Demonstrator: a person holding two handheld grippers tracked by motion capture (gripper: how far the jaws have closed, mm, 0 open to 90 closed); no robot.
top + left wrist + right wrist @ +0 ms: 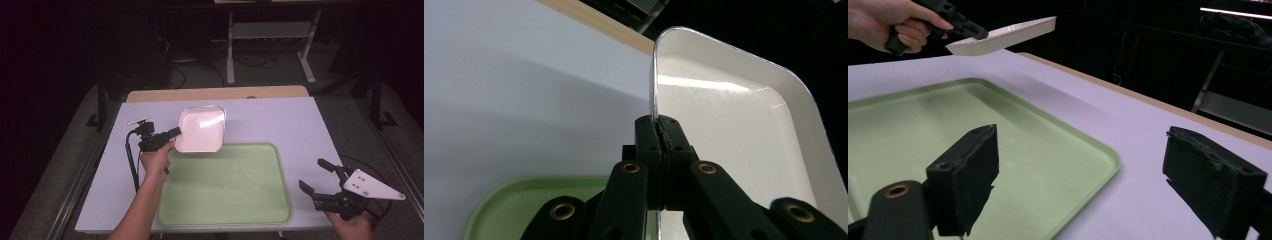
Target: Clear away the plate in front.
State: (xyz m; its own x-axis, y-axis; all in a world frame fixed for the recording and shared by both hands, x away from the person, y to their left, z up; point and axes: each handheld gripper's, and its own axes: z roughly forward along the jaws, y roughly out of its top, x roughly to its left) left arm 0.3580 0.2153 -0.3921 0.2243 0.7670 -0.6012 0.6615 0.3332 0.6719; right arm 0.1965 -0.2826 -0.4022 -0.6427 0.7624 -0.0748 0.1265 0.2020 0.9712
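My left tongs (176, 131) are clenched on the rim of a white tray (201, 130), holding it up off the bench (280, 125), tilted, its hollow side facing up toward the high camera. In the left gripper view the jaws stand pressed together with the thin edge of the tray (744, 130) caught between them, the tray rising edge-on from the tongs (659, 131) and its glossy inside spreading to the right. My left hand (156, 161) grips the handle just behind.

From the right gripper view the tray (1003, 35) hangs in the air above the far corner of the green tray (948, 135), clear of the bench (1128, 130), with my left hand (885, 20) and the left tongs (979, 33) at its near edge.

The green tray (227, 185) lies flat on the bench in front of me, with the white tray over its far left corner.

My right tongs (316, 175) are released, jaws spread wide, hovering near the bench's right edge, well apart from the white tray. In their own view the right tongs (1080, 175) show two black pads far apart, the green tray's corner and bare bench between them.
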